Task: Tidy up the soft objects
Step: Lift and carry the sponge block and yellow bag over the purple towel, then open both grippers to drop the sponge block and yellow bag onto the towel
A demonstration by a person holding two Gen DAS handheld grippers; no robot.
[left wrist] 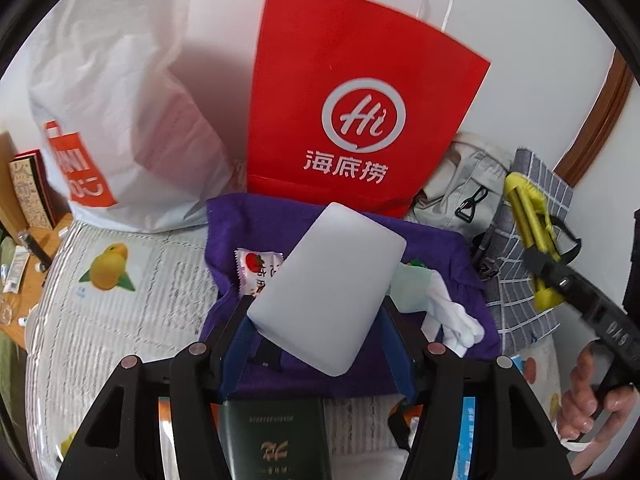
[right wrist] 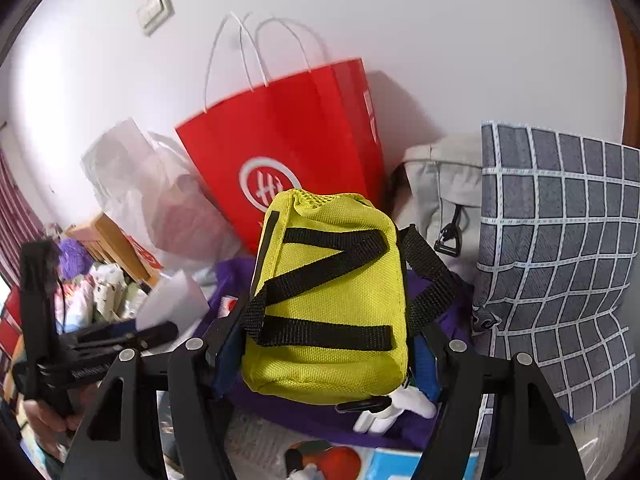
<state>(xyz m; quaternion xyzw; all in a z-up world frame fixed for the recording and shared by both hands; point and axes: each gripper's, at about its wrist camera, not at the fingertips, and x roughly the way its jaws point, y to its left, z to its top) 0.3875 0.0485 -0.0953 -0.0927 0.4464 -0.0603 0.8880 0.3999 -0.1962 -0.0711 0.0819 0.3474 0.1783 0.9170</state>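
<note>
My left gripper [left wrist: 316, 316] is shut on a translucent white soft pouch [left wrist: 328, 288] and holds it above a purple cloth [left wrist: 432, 248] on the bed. On the cloth lie a snack packet with a red fruit picture [left wrist: 256, 268] and white gloves [left wrist: 452, 320]. My right gripper [right wrist: 328, 320] is shut on a yellow pouch with black straps [right wrist: 328, 300], raised over the same purple cloth [right wrist: 320, 420]. That yellow pouch also shows in the left wrist view [left wrist: 532, 232].
A red paper bag [left wrist: 360, 100] and a white plastic bag [left wrist: 112, 120] lean on the wall behind. A grey bag [left wrist: 460, 188] and a checked grey pillow [right wrist: 560, 248] stand at the right. A green booklet [left wrist: 276, 440] lies near. A wooden table [left wrist: 24, 272] is left.
</note>
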